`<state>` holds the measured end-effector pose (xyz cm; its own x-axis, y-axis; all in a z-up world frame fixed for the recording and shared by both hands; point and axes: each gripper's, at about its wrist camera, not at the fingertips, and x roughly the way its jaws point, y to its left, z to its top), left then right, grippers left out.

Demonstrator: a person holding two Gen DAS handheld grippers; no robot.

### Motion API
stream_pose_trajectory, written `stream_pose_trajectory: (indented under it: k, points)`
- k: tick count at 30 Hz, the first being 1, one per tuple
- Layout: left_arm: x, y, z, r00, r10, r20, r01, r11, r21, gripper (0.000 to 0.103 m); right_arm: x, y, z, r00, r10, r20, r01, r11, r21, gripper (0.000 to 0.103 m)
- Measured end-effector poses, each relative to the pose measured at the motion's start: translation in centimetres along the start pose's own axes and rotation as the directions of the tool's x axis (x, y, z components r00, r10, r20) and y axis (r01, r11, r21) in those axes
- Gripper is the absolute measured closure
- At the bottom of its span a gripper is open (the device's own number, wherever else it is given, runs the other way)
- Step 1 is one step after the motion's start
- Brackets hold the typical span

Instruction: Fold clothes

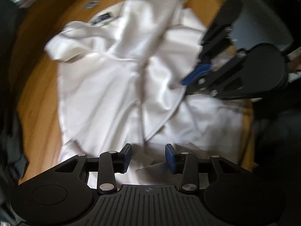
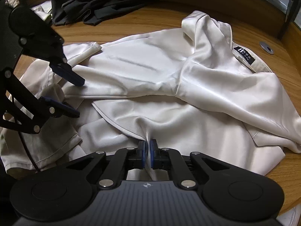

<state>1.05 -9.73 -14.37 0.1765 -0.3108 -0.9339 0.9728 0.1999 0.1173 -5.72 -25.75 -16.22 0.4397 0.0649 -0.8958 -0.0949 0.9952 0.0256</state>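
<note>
The left gripper (image 2: 72, 97) tilts steeply down over the left end of the white shirt (image 2: 169, 86), its jaws apart with nothing pinched. Right of it, the right gripper (image 2: 148, 153) is clamped on a fold at the shirt's near edge. The shirt lies crumpled across the wooden table (image 2: 150, 17), with dark clothes (image 2: 90, 1) heaped behind it.

Shirt (image 2: 169, 86) spread on the table (image 2: 131, 24), dark clothes (image 2: 97, 1) behind it, grommet (image 2: 266, 48) right.

Left view motion-blurred; right sharp, satin glare, fisheye-bent edges.
</note>
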Motion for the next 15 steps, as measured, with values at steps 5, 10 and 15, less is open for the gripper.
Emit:
stream_pose_trajectory:
  k: [5,10,15]
  points:
    - [-0.3,0.2,-0.4,0.999,0.032,-0.02,-0.034,0.994,-0.106,0.056,-0.4,-0.9,0.5,1.0,0.002,0.018,-0.003,1.0,0.026,0.101]
    - [-1.3,-0.4,-0.5,0.999,-0.032,-0.009,0.03,0.983,-0.18,0.075,-0.6,-1.4,1.0,1.0,0.007,0.02,-0.008,1.0,0.026,0.101]
    - [-0.9,-1.9,-0.6,0.998,-0.054,-0.022,0.048,0.975,-0.216,0.083,-0.4,-1.6,1.4,1.0,0.025,0.015,-0.025,0.999,0.02,0.101]
